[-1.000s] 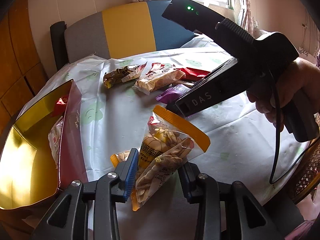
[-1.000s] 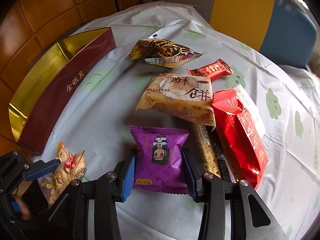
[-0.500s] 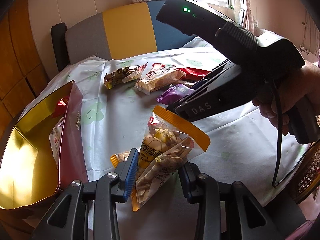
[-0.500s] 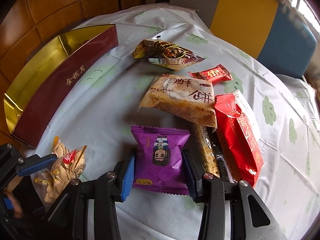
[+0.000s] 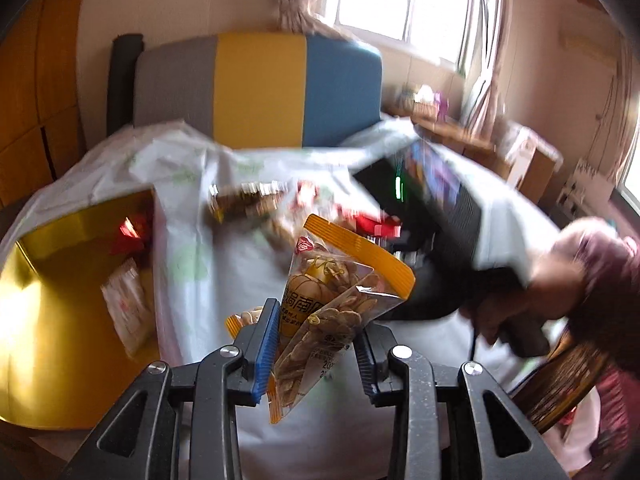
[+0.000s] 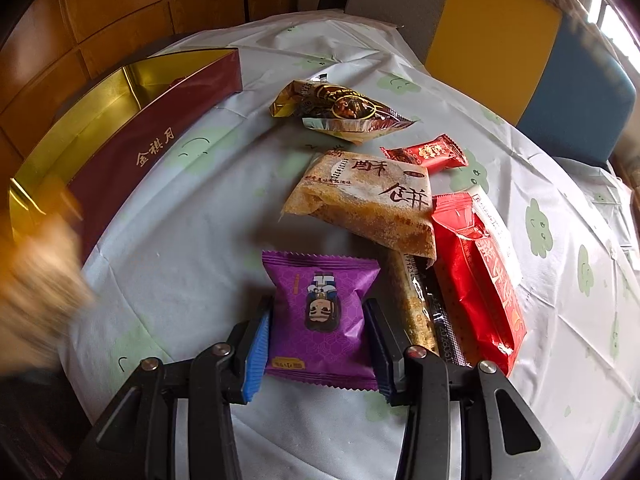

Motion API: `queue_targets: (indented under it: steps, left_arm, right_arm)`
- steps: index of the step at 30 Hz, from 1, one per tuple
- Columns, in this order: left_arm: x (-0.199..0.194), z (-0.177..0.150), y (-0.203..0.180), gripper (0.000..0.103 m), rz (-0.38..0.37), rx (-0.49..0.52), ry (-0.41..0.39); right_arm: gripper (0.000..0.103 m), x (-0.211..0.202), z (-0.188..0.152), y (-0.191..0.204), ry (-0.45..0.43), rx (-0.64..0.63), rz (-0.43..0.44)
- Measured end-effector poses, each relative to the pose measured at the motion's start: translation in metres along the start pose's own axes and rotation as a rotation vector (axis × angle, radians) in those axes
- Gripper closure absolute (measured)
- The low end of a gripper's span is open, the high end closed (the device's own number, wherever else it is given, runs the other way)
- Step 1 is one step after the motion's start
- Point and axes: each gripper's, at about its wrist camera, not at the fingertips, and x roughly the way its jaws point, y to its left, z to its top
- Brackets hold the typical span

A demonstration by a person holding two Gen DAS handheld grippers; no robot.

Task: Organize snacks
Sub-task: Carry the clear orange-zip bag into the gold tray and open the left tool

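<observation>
We logged the left tool [image 5: 316, 344] with its jaws closing on a clear seed packet [image 5: 332, 300] with orange sealed edges; the packet stood tilted between the pads, lifted above the worktop [image 5: 224, 280], and the pads looked pressed on its lower part; the view was motion-blurred. To the left sat the gold-lined box [image 5: 52, 320], with a pale packet [image 5: 124, 312] and a red wrapper [image 5: 130, 232] inside; more snacks lay blurred further back on the cloth. A hand [image 5: 532, 300] to the right held the other handle.

We noted the right tool [image 6: 318, 344] low over the cloth, its pads at both sides of the purple packet [image 6: 320, 316], which lay flat; the pads touched its edges, so we read it as pinching the packet. Beyond it lay the tan pastry pack [image 6: 364, 200]; a dark gold-foil pack [image 6: 340, 108] further back; a small red candy [image 6: 426, 154] beside the pastry; a long red pack [image 6: 480, 280] to the right, with a thin stick packet [image 6: 420, 300] between it and the purple one. The maroon box wall [image 6: 152, 148] stood at left.
</observation>
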Motion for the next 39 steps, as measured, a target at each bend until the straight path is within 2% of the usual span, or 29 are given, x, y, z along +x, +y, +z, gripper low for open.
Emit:
queue_targets:
  steps: [3,7,11,15,19,22,25,27,28,29,33,39]
  left_arm:
    - [-0.019,0.023,0.026,0.067,0.027,-0.073,-0.053]
    - [-0.026,0.045,0.078,0.067,0.119,-0.219,-0.050]
    - [-0.007,0.054,0.141,0.067,0.259,-0.342,0.032]
    - [0.024,0.050,0.191,0.067,0.302,-0.457,0.132]
    - [0.056,0.050,0.221,0.067,0.328,-0.506,0.196]
    - [0.075,0.053,0.229,0.066,0.344,-0.506,0.206]
    - [0.082,0.051,0.231,0.061,0.342,-0.493,0.210]
    - [0.089,0.051,0.232,0.052,0.332,-0.496,0.205]
    - [0.089,0.052,0.231,0.042,0.326,-0.493,0.202]
    - [0.089,0.052,0.230,0.038,0.321,-0.492,0.196]
    - [0.075,0.051,0.222,0.038,0.349,-0.482,0.171]
    - [0.035,0.045,0.183,0.038,0.419,-0.368,0.104]
  right_arm:
    - [0.059,0.000,0.000,0.001,-0.001,0.001,-0.002]
    - [0.059,-0.001,0.000,0.001,0.001,0.001,-0.006]
    - [0.059,-0.001,0.000,0.001,0.003,0.002,-0.006]
    - [0.059,-0.001,0.000,0.001,0.002,0.004,-0.005]
    - [0.059,-0.001,0.001,0.001,0.003,0.003,-0.005]
    - [0.058,-0.001,0.001,0.001,0.003,0.003,-0.005]
    - [0.058,-0.001,0.001,0.001,0.003,0.004,-0.005]
    - [0.058,-0.001,0.001,0.001,0.003,0.005,-0.005]
    - [0.058,-0.001,0.001,0.001,0.004,0.005,-0.005]
    - [0.058,-0.001,0.001,0.001,0.004,0.004,-0.005]
    - [0.058,-0.001,0.001,0.001,0.003,-0.002,-0.011]
    - [0.058,-0.001,0.001,0.002,-0.001,-0.011,-0.021]
